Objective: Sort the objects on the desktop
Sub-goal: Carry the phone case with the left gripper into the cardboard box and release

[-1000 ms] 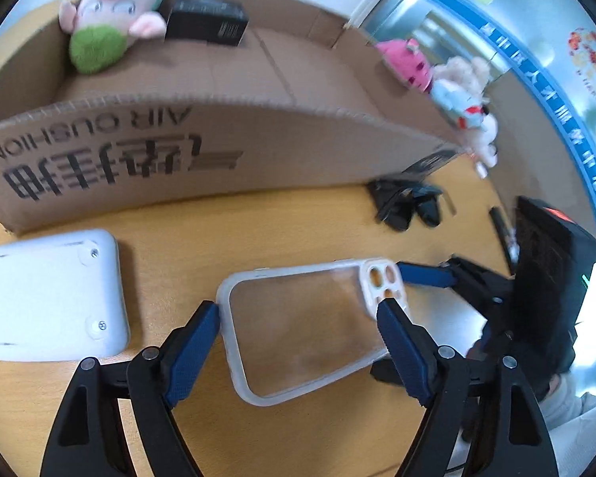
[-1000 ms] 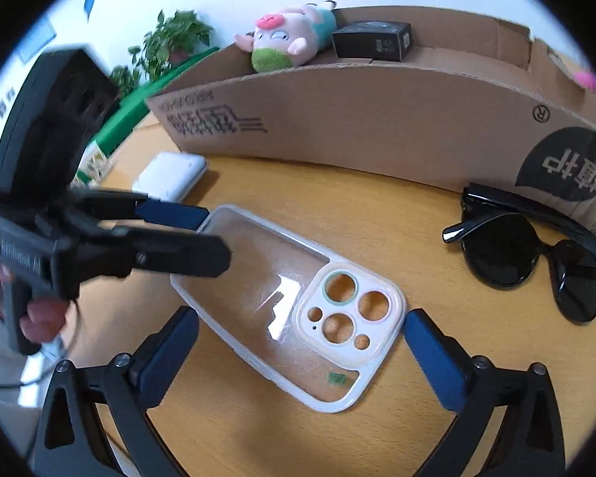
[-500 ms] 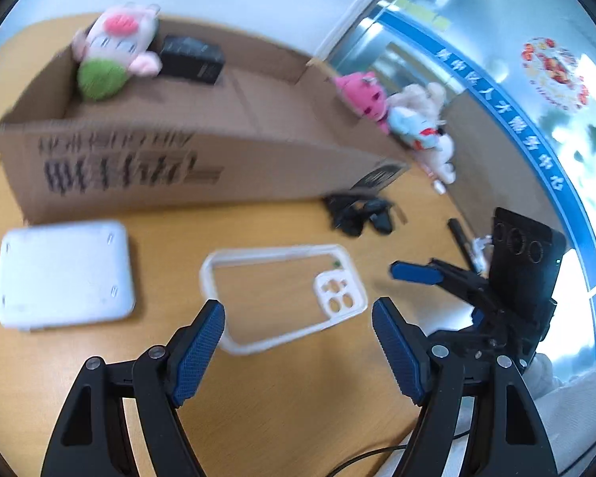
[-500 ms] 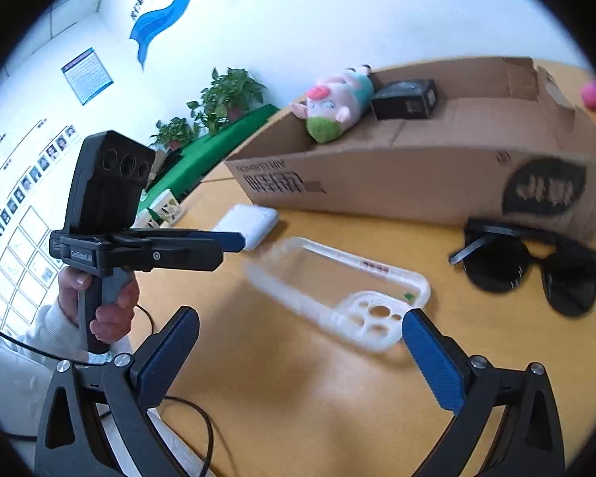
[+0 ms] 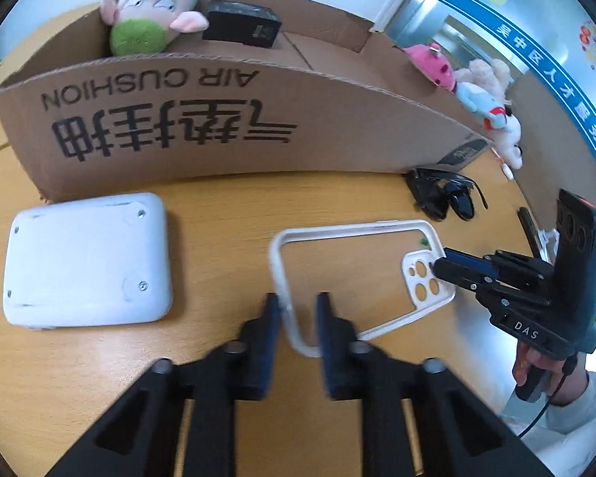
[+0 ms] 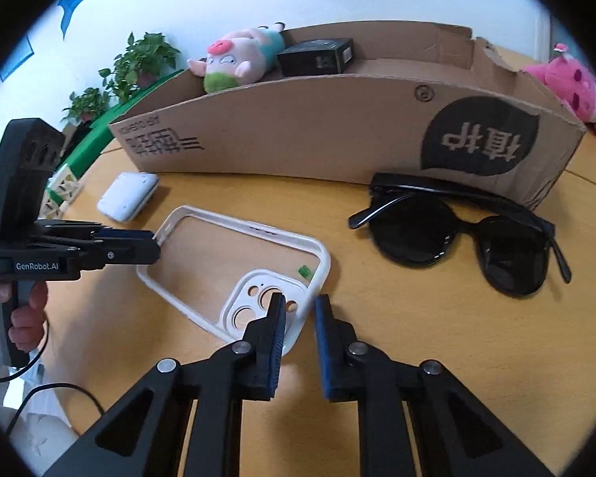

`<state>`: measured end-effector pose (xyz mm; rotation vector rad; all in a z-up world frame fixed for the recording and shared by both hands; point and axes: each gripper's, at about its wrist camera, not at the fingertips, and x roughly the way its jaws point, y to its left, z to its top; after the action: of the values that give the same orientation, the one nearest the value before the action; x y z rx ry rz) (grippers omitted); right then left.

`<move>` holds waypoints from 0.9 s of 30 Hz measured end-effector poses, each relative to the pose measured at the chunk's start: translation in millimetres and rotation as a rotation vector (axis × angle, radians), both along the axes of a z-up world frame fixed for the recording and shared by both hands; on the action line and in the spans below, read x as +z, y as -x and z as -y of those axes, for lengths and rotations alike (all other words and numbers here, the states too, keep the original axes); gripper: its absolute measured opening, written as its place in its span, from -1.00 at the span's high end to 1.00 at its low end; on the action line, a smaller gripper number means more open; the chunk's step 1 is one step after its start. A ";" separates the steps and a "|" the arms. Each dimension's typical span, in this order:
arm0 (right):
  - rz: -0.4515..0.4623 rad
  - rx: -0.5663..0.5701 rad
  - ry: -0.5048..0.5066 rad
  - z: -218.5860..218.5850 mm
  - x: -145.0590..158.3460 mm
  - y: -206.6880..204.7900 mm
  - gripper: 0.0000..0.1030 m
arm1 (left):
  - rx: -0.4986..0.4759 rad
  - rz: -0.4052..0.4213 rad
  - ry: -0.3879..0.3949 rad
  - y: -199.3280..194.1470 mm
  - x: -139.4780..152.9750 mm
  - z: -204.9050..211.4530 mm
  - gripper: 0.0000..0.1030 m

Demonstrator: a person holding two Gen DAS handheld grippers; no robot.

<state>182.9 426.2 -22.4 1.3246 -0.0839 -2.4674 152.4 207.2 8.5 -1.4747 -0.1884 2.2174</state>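
Now pinched at both ends: phone case (image 5: 361,278) flat on worktop (image 5: 218,357), long axis running claw to claw; left claw (image 5: 298,318) closed on plain short rim, right claw (image 6: 300,318) closed on camera-cutout rim; cardboard box (image 5: 258,127) straight beyond, roughly equally near both; sunglasses (image 6: 461,234) beside box, nearer right.

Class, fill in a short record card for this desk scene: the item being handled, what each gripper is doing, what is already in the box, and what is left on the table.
Item handled: phone case
Left gripper: shut on the case's bottom edge
Right gripper: shut on the case's camera-end edge
In cardboard box: pig plush, black box
On table: sunglasses, white device
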 end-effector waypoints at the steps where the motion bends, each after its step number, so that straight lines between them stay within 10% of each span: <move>1: -0.005 -0.002 -0.022 0.4 0.3 0.2 0.75 | 0.006 0.007 -0.009 0.2 -1.2 2.1 0.88; 7: -0.044 -0.018 -0.044 -0.1 10.9 -5.7 0.77 | 0.017 -0.048 -0.010 -8.2 17.0 2.4 0.91; 15: -0.303 -0.028 -0.067 -3.5 96.8 9.3 0.78 | 0.037 -0.334 -0.030 15.7 119.7 2.6 0.90; 22: -0.502 -0.068 -0.095 -10.3 176.7 84.3 0.78 | 0.022 -0.482 0.039 114.2 196.5 -24.0 0.90; 27: -0.500 -0.101 -0.138 -27.5 211.8 171.1 0.78 | 0.032 -0.436 0.025 203.1 214.2 -50.0 0.90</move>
<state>11.8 453.7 189.4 0.7273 0.1458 -2.8558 -50.7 257.2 222.6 -0.9706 -0.0409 2.5089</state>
